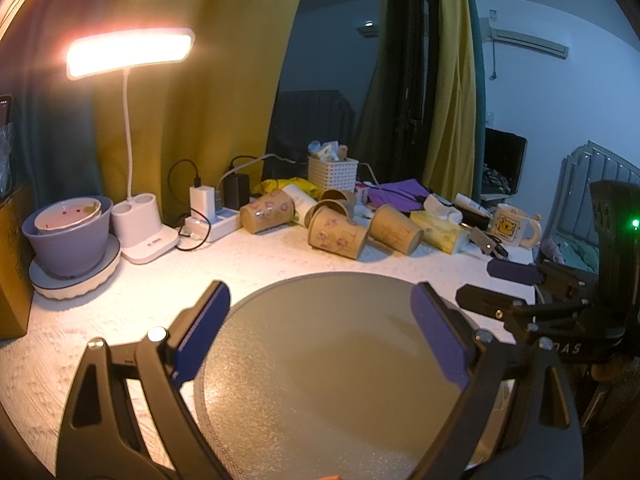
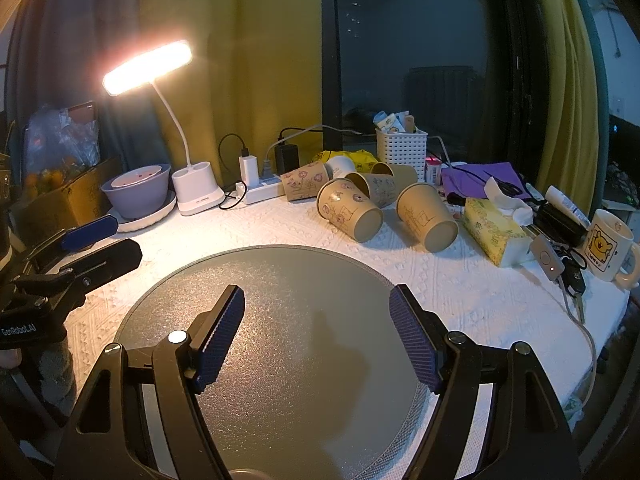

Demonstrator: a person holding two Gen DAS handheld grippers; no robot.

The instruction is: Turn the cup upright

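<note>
Because the round grey mat [image 2: 280, 320] fills the near half of the white textured tablecloth [image 2: 460, 292] and lies bare under both tools, the work sits beyond it, where the paper cups lie tipped in a cluster, and a long reach over the mat could arrive crooked. The desk lamp [image 2: 148, 66] at the back left throws shadow across the mat, which may hide the closing gap. Among the cups, the nearest two are the flowered cup [image 2: 350, 214] and the plainer cup [image 2: 426, 216], both on their sides with bases toward the camera, close beside each other and with further cups just behind them; nudging one will likely roll it into its neighbours or toward the tissue pack [image 2: 496, 232]. Thin paper walls would probably buckle under a hard squeeze. The right gripper [image 2: 318, 336] hangs over the mat with jaws spread wide and nothing between them; the left gripper [image 1: 320, 336] is likewise parted and empty. The keys [image 2: 574, 280] near the right edge could snag a wide swing.
</note>
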